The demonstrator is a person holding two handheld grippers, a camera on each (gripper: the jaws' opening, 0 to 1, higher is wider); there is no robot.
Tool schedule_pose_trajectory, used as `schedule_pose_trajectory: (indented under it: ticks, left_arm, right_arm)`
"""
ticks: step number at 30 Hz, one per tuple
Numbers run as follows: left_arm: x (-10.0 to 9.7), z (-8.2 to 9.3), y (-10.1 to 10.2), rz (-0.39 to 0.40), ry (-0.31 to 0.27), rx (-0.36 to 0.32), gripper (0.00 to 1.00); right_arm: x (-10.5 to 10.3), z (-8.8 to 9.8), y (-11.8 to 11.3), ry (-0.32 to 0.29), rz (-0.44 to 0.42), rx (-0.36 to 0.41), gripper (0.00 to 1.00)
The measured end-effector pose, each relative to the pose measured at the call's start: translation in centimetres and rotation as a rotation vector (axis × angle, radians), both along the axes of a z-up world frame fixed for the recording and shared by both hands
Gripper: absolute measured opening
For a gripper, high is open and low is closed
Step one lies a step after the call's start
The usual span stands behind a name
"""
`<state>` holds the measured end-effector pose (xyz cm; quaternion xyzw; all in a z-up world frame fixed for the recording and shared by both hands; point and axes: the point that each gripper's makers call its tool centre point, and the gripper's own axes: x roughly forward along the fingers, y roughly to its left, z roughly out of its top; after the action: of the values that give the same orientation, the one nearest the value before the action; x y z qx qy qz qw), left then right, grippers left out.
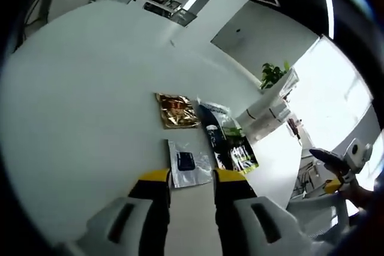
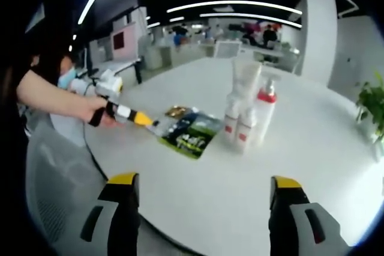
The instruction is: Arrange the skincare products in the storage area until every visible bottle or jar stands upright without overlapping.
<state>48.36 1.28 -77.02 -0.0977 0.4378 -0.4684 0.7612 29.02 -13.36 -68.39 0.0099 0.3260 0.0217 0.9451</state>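
A cluster of white skincare bottles (image 2: 246, 118) stands upright on the white table (image 2: 312, 154): a tall tube (image 2: 246, 79), a red-topped pump bottle (image 2: 264, 111) and two small red-labelled ones. In the left gripper view the same bottles (image 1: 267, 113) are at the right. Flat sachets lie beside them: a gold one (image 1: 177, 111), dark green ones (image 1: 233, 145) and a clear one with a dark square (image 1: 187, 163). My left gripper (image 1: 192, 179) is open, its yellow tips at the clear sachet's near edge. My right gripper (image 2: 204, 181) hangs wide open over the table edge, well short of the bottles.
A person's arm (image 2: 54, 97) holds the left gripper (image 2: 141, 119) at the table's left rim. A grey chair (image 2: 51, 202) stands below that rim. Potted plants (image 2: 373, 103) sit beyond the table. Bare tabletop spreads left of the sachets (image 1: 84, 100).
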Motion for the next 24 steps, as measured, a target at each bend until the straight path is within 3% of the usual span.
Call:
schedule_pose_trajectory:
  ticks: [9, 16, 24]
  left_arm:
    - [-0.2, 0.4, -0.3, -0.072, -0.079, 0.053, 0.28]
    - [-0.4, 0.3, -0.1, -0.194, -0.246, 0.18, 0.37]
    - [-0.7, 1.2, 0.0, -0.235, -0.322, 0.215, 0.42]
  right_arm:
    - [0.0, 0.0, 0.2, -0.002, 0.015, -0.001, 0.92]
    - [0.1, -0.1, 0.5, 0.005, 0.029, 0.0, 0.92]
    - [0.1, -0.1, 0.7, 0.007, 0.039, -0.002, 0.92]
